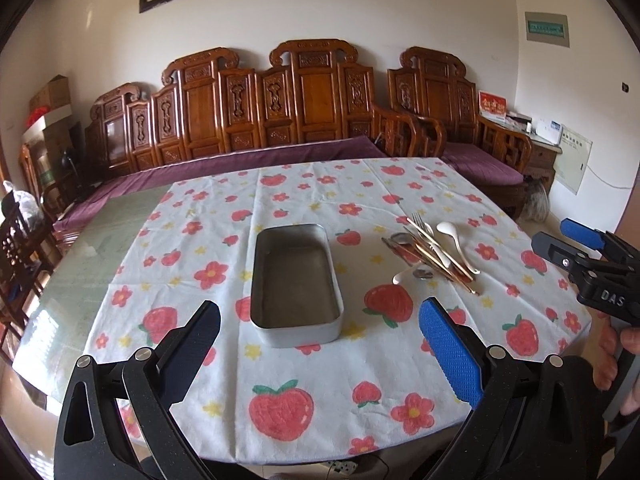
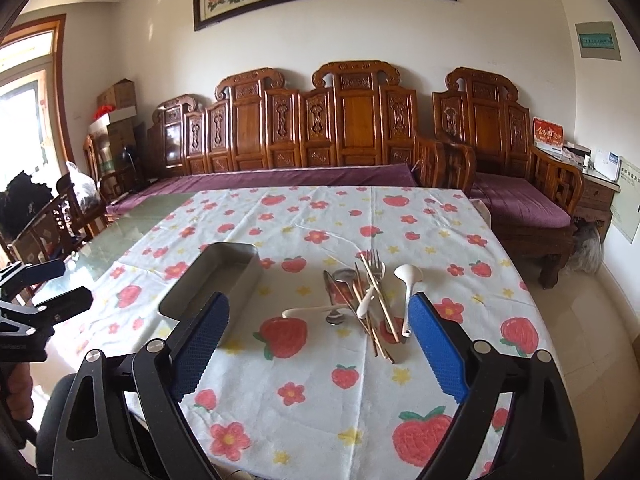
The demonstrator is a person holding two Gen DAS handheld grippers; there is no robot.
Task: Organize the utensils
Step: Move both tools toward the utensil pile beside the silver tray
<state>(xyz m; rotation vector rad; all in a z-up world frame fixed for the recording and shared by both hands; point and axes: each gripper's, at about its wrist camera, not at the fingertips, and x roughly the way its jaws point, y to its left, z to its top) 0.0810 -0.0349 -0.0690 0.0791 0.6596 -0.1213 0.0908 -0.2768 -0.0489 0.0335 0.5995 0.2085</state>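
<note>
Your left gripper [image 1: 320, 344] tilts downward with its jaws spread wide and nothing between them. Your right gripper [image 2: 320, 332] tilts down likewise, jaws wide and empty. Fingers of your right hand [image 1: 618, 364] wrap its handle at the left camera's right edge.

An empty rectangular metal tray [image 1: 296, 284] sits mid-surface; a crossed pile of white spoons, metal fork and chopsticks [image 2: 372, 300] lies toward the right edge.

The white letters "DAS" are read on the black body of the right gripper [image 1: 576, 240], seen from the left wrist view. Gold characters on the red card [image 1: 492, 105] and the print on the green wall plate [image 1: 545, 29] cannot be made out.
</note>
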